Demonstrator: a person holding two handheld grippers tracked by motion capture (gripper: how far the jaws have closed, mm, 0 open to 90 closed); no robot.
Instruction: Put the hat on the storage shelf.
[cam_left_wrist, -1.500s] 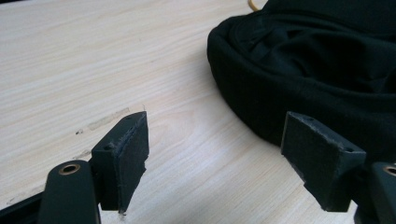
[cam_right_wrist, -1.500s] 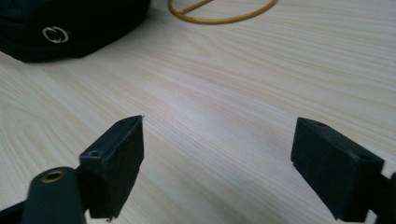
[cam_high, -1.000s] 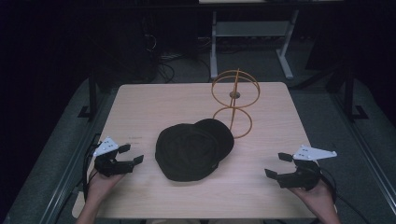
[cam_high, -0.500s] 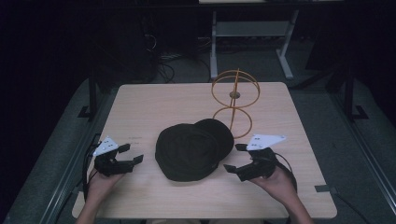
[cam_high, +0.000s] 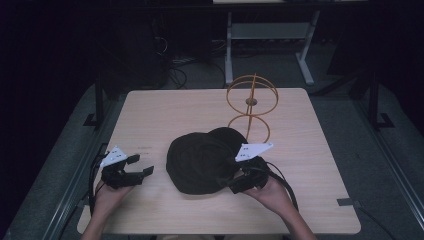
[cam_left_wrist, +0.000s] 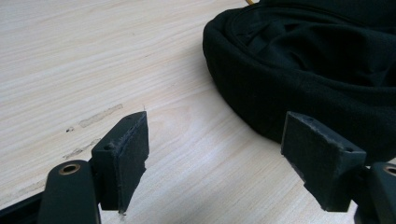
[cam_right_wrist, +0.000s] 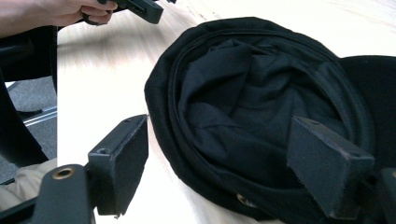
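High view first: we see a black cap (cam_high: 202, 162) lying upside down near the middle of the wooden worktop (cam_high: 310, 150), with its open inside facing up and its visor pointing away from us, toward an orange wire stand (cam_high: 251, 107) that is behind it. Our right claw (cam_high: 239, 184) is at the near right edge of the cap, with its tips over the rim. Our left claw (cam_high: 141, 169) is to the left of the cap, near it but apart, low over the bare wood.

Right gripper view shows the right claw (cam_right_wrist: 233, 172) spread wide. Its jaws have just been closing a little, but they do not press on anything yet. The rim of the cap (cam_right_wrist: 243, 112) lies between them: one jaw stands outside the cap over the light wood, the other one over the crumpled black lining. We cannot tell if this jaw touches the cloth.

Left gripper view shows the left claw (cam_left_wrist: 219, 158) also spread, with only wood between its jaws. The side of the cap (cam_left_wrist: 308, 70) is just beyond its right jaw, not touching it.
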